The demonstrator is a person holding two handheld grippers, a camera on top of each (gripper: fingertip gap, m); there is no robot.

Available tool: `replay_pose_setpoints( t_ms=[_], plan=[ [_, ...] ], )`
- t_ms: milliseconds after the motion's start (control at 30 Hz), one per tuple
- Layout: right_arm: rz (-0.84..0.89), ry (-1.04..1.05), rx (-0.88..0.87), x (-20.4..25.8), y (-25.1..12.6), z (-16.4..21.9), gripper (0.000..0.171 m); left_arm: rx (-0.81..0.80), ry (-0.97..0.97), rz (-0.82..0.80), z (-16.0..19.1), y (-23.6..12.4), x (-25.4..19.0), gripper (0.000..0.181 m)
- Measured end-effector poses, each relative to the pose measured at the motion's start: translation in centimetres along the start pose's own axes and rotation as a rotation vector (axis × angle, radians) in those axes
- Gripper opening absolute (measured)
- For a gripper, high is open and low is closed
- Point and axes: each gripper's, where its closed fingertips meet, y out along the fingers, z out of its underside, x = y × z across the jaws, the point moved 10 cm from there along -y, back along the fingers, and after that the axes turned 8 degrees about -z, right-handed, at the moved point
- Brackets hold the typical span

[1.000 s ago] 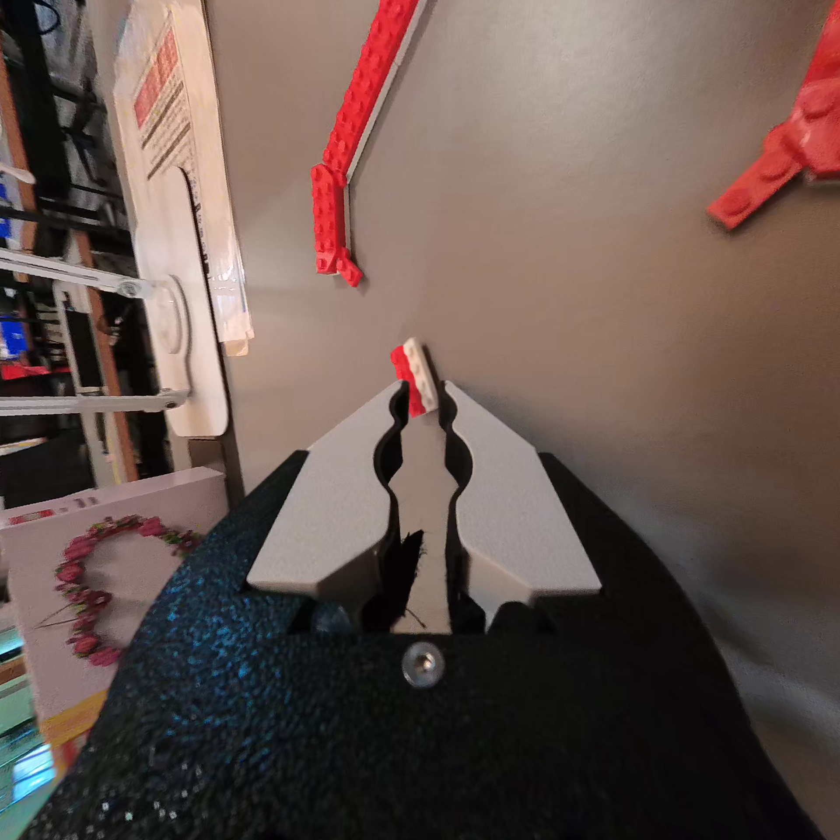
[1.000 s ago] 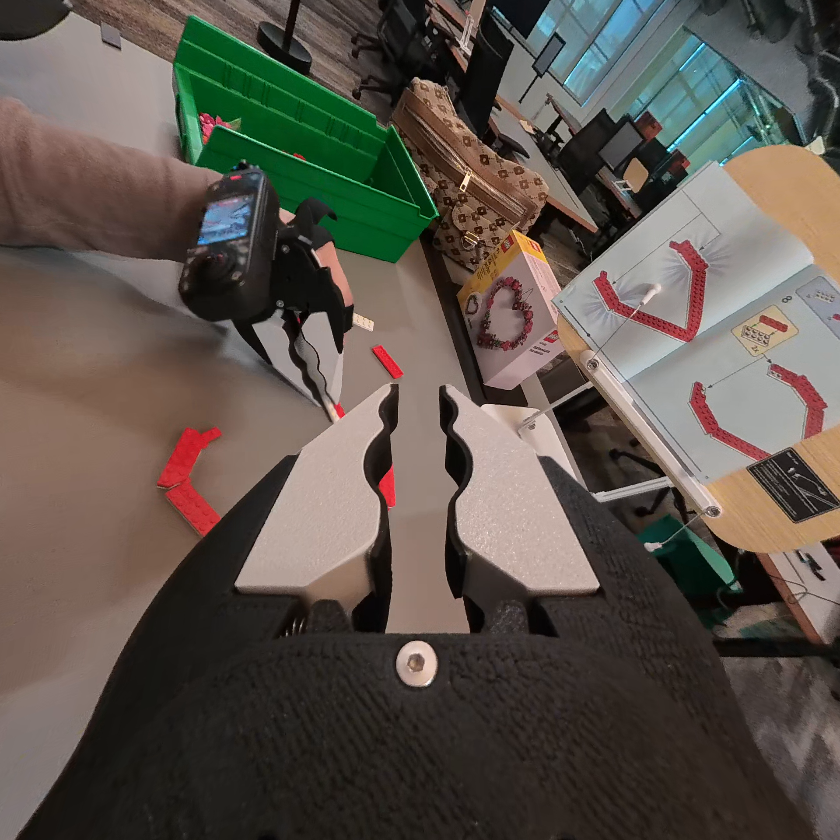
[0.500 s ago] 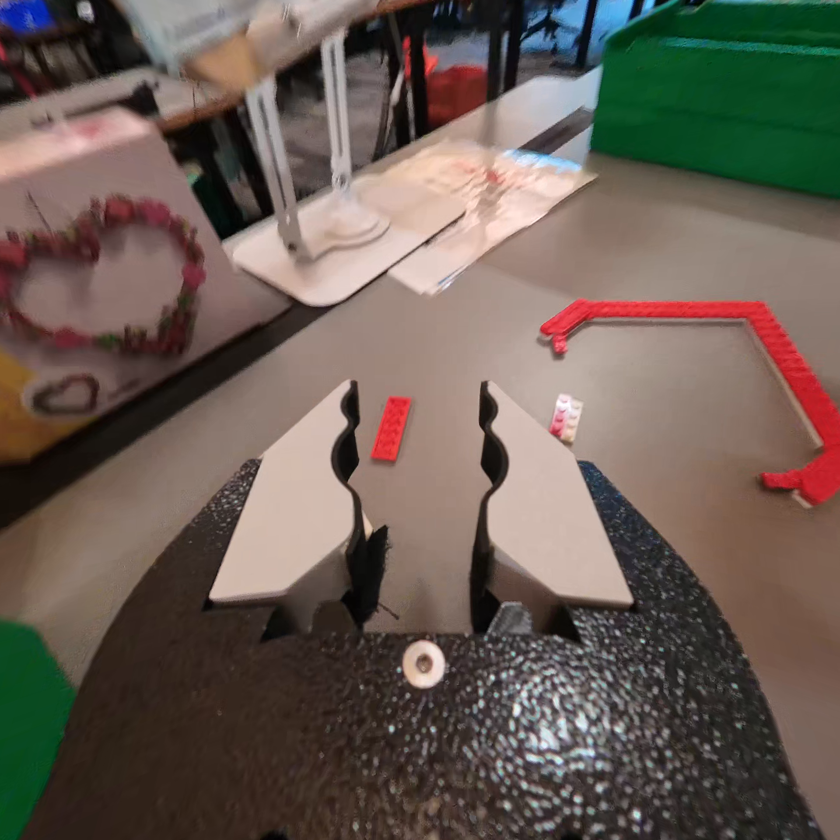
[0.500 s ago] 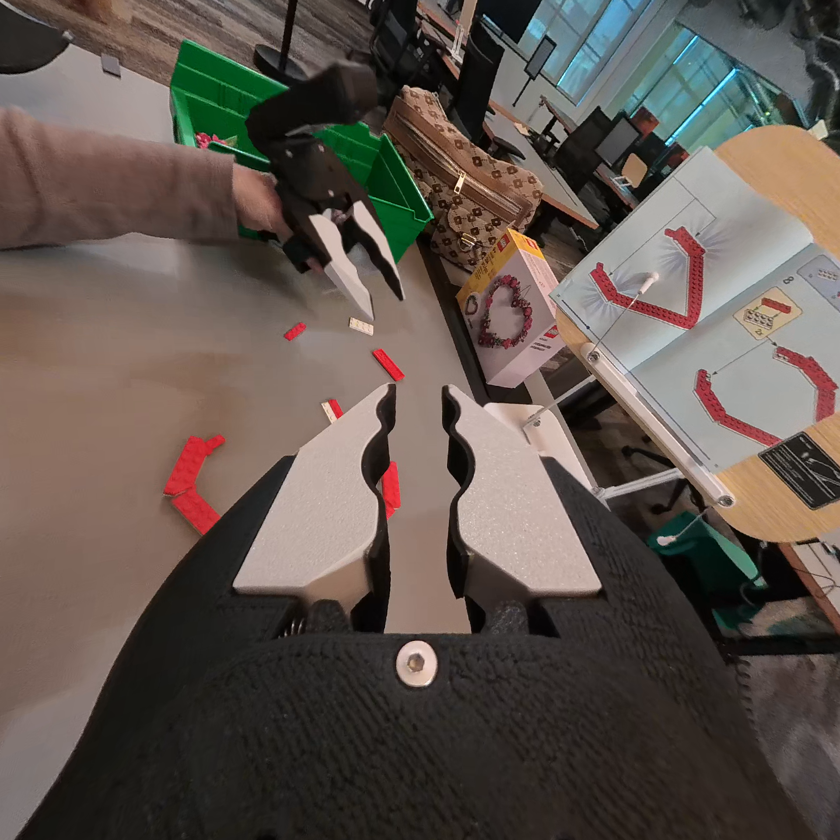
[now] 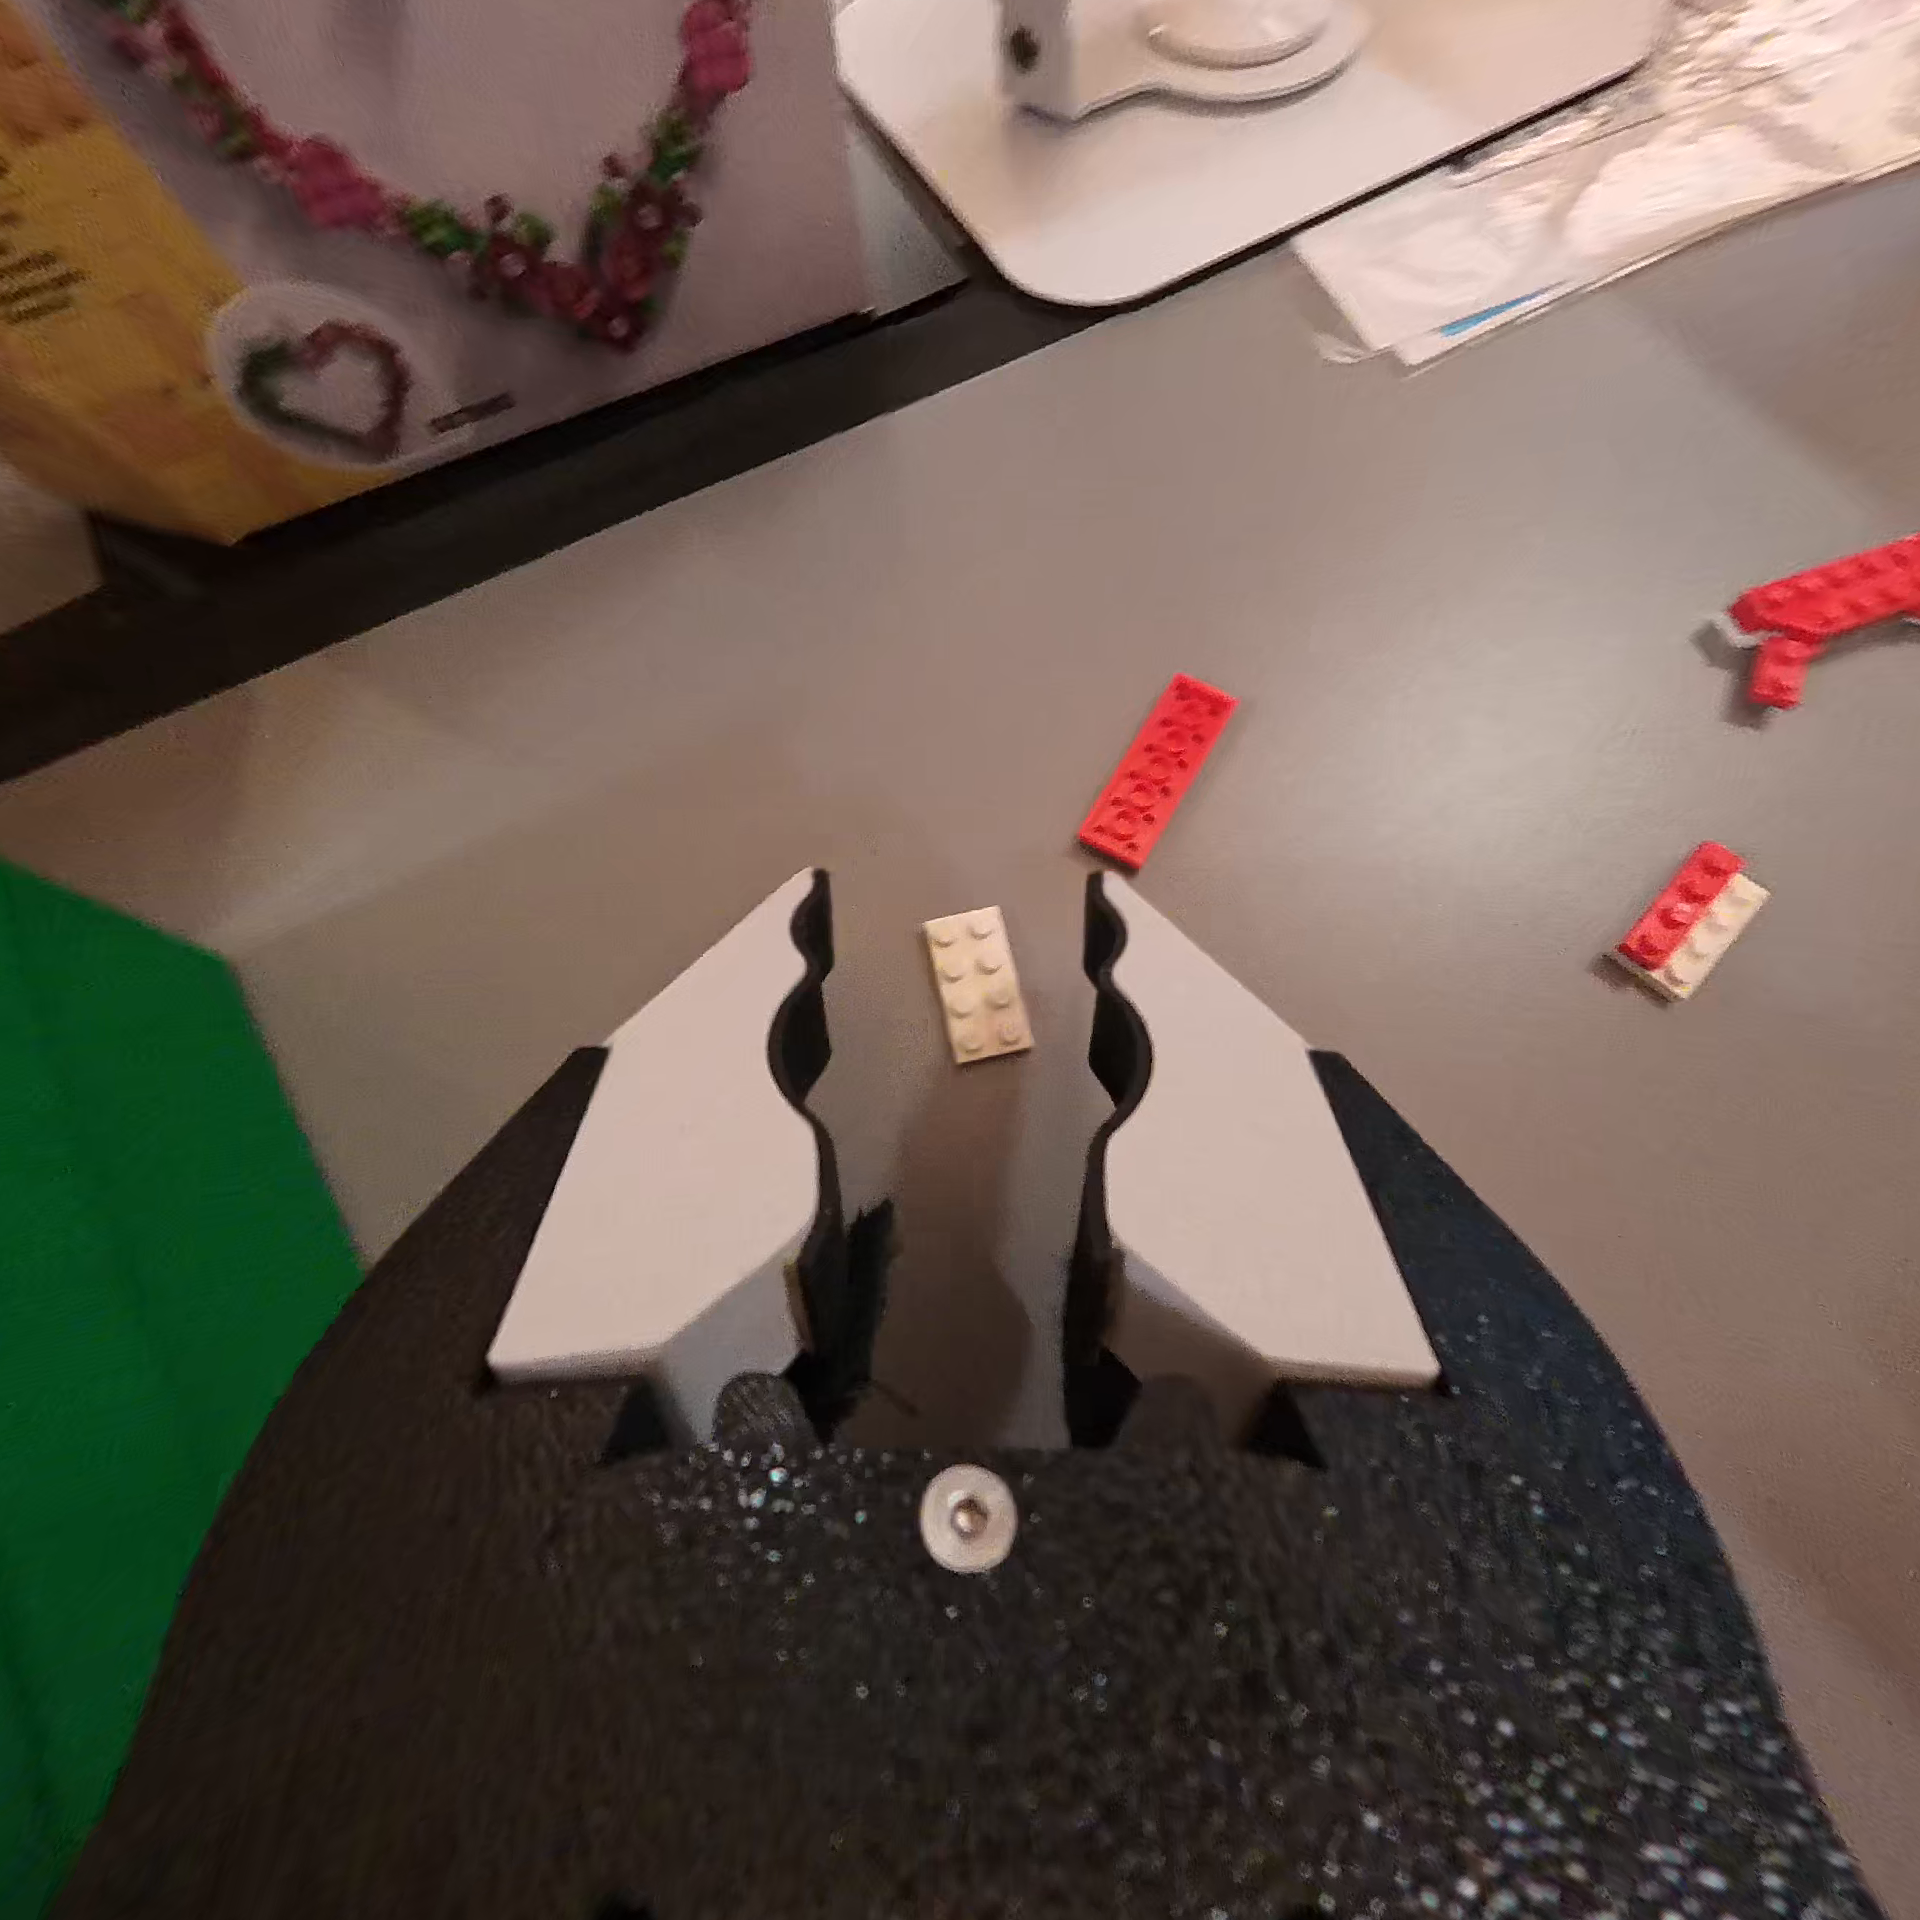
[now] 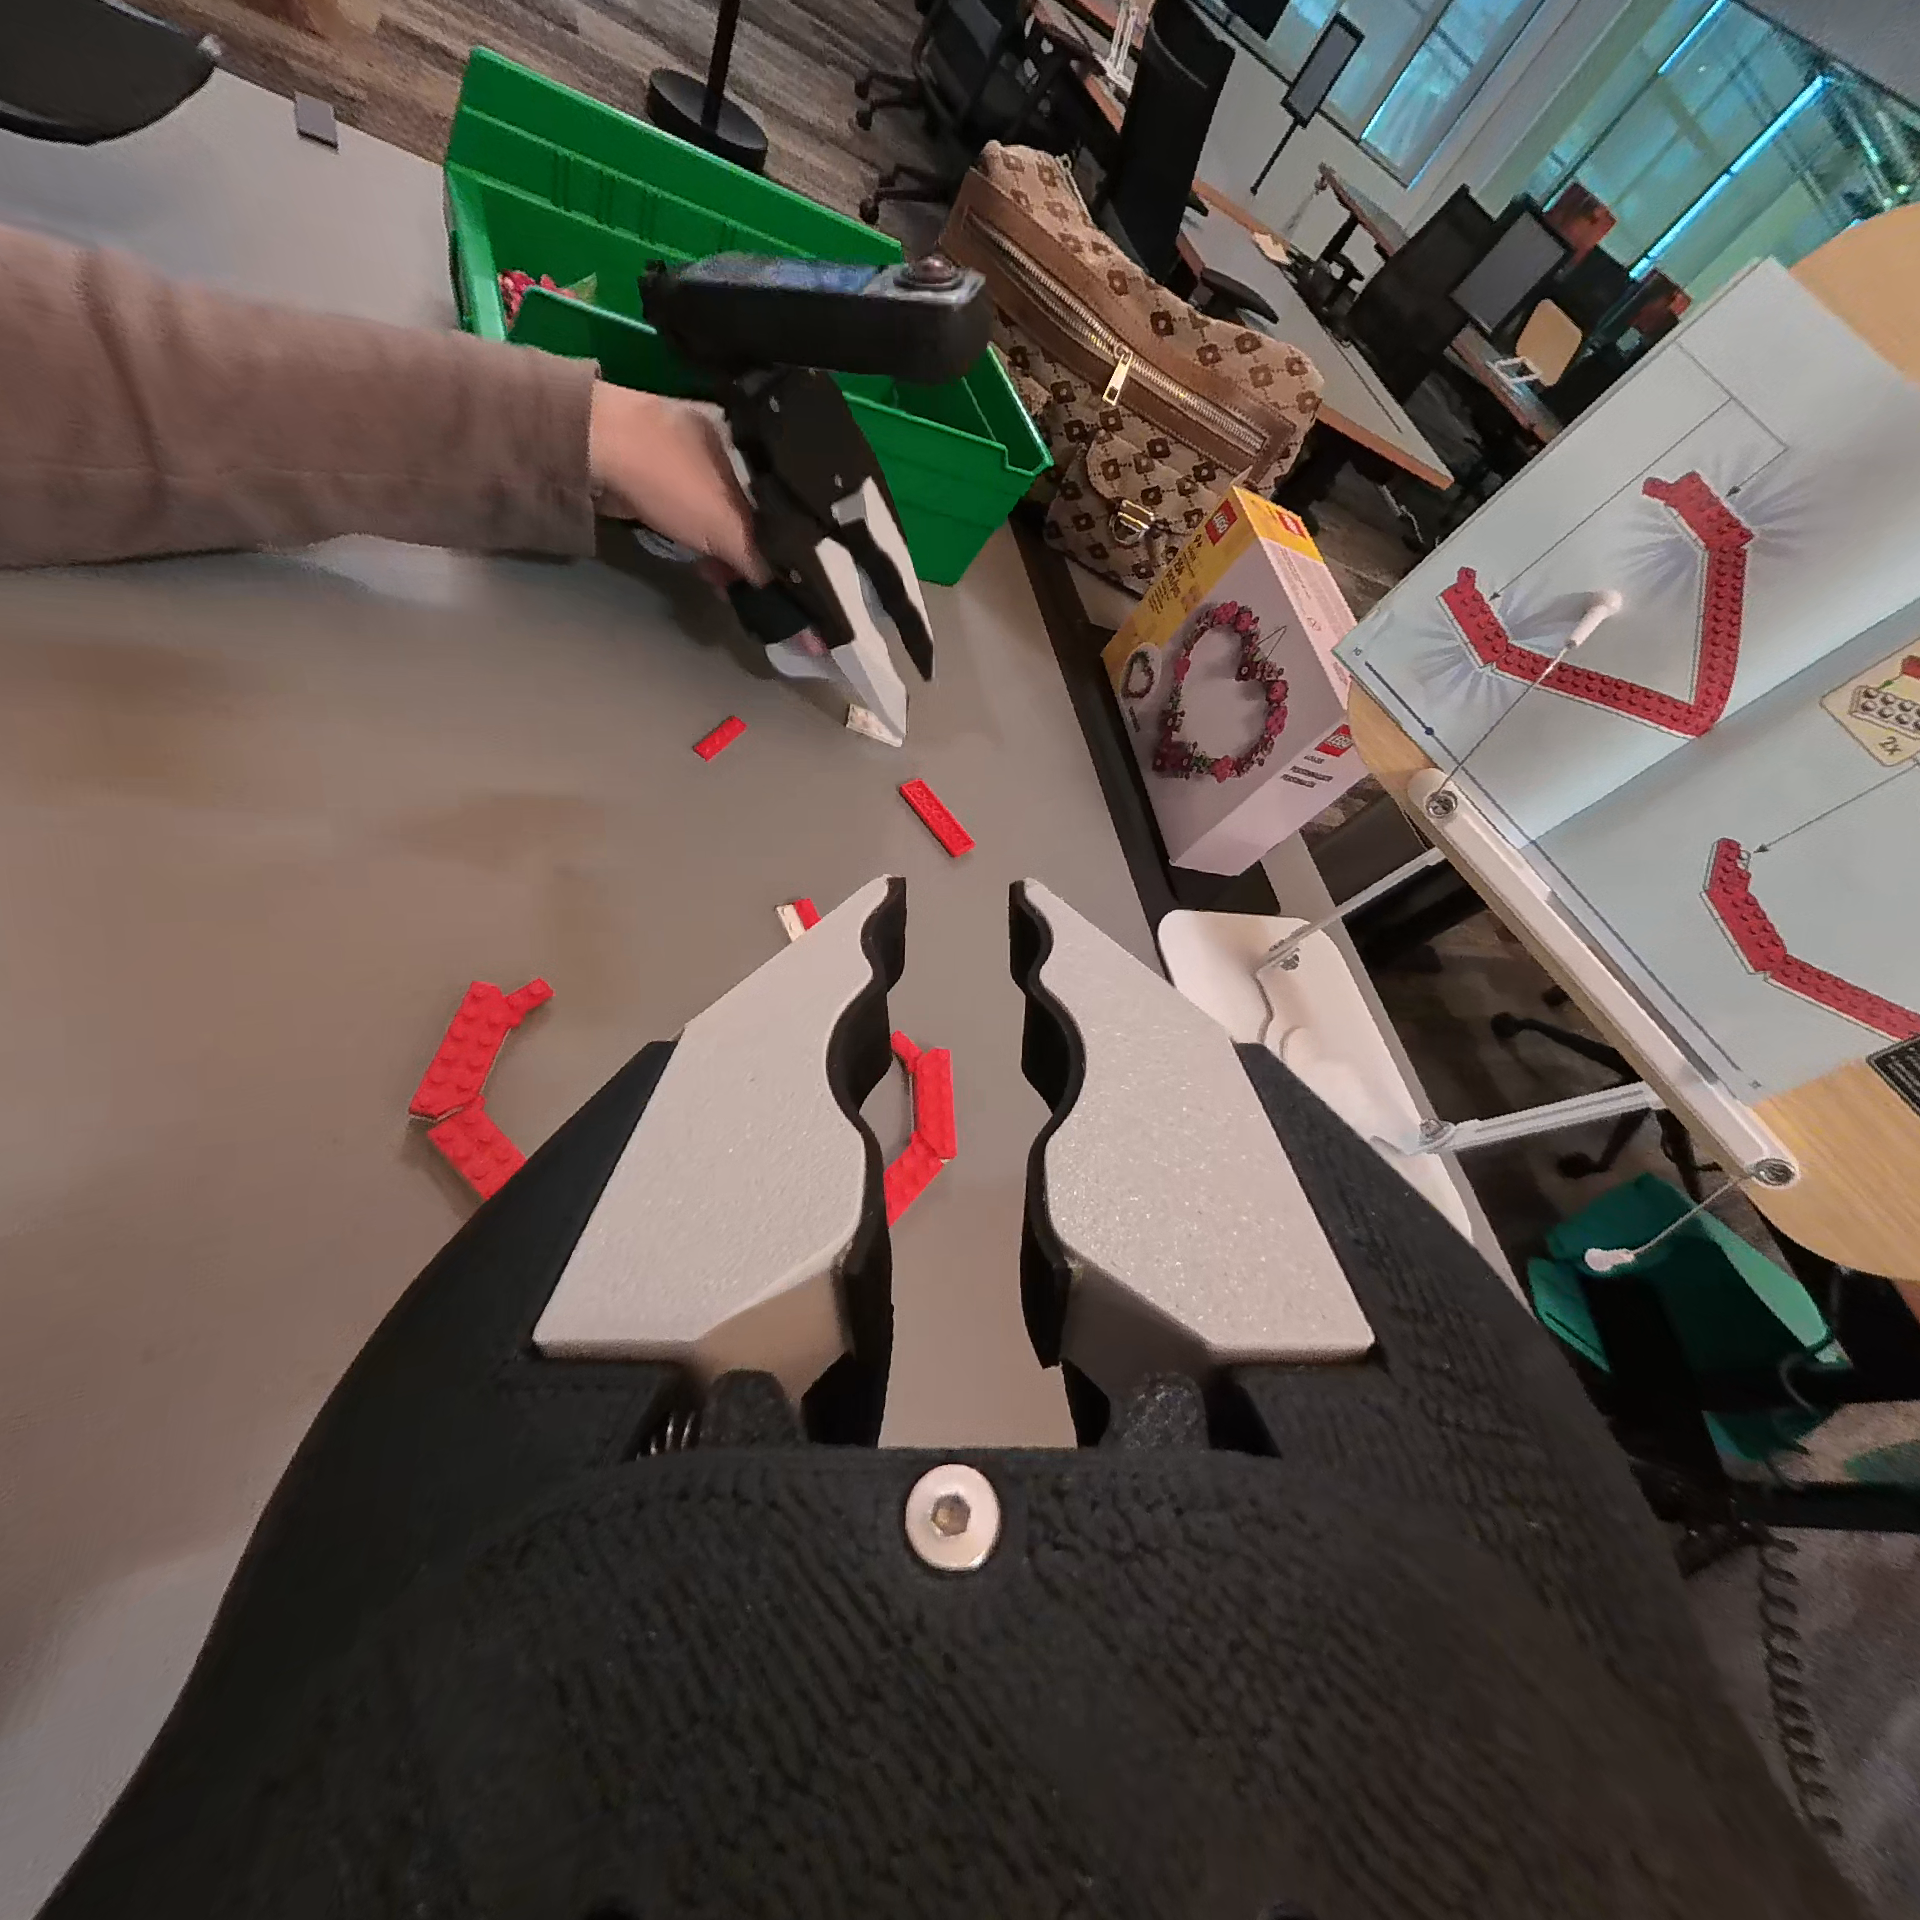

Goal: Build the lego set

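In the left wrist view my left gripper [image 5: 956, 883] is open, low over the grey table, with a white two-by-four plate [image 5: 977, 982] lying flat between its fingers, untouched as far as I can see. A red plate [image 5: 1158, 769] lies just beyond to the right, and a small red-and-white piece [image 5: 1688, 920] farther right. The end of the red frame [image 5: 1829, 613] shows at the right edge. In the right wrist view my right gripper [image 6: 956, 888] is open and empty above the red frame [image 6: 473, 1081]. There the left gripper [image 6: 883, 675] hovers over the white plate [image 6: 871, 722].
A green bin [image 6: 727, 239] stands at the back and also shows in the left wrist view [image 5: 104, 1247]. The set's box [image 6: 1236, 686] and a patterned bag [image 6: 1132, 353] sit past the table edge. An instruction sheet [image 6: 1662, 623] hangs on a white stand [image 6: 1299, 997]. Another small red plate [image 6: 719, 738] lies nearby. The left gripper's tips are roughly 30 cm from the right gripper's. The small red-and-white piece [image 5: 1688, 920] is closer to my left gripper, around 12 cm from its tips; the right tips are 20 cm off.
My left gripper let go of the red-and-white piece, opened, and swung away over the table to the white plate. My right gripper has barely moved.
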Motion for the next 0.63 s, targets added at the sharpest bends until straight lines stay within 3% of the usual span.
replay_pose_setpoints(
  t_ms=[33, 167, 367, 633],
  plan=[
    [0.001, 0.002, 0.001, 0.0, 0.0, 0.0, 0.018, 0.020, 0.016, -0.044, -0.2, -0.3, 0.2, 0.046],
    [0.004, 0.009, 0.001, -0.1, -0.1, 0.2, 0.018, 0.053, 0.030, -0.193, -1.6, -2.6, 0.5, 0.044],
    [-0.004, 0.016, -0.008, -0.1, -0.2, 0.2, 0.018, 0.178, -0.090, -0.035, 0.3, -0.6, 0.4, 0.045],
    [-0.016, 0.026, -0.001, -0.2, 0.2, 0.5, 0.018, 0.213, -0.055, -0.011, 1.2, 0.4, 0.0, 0.030]
  ],
)
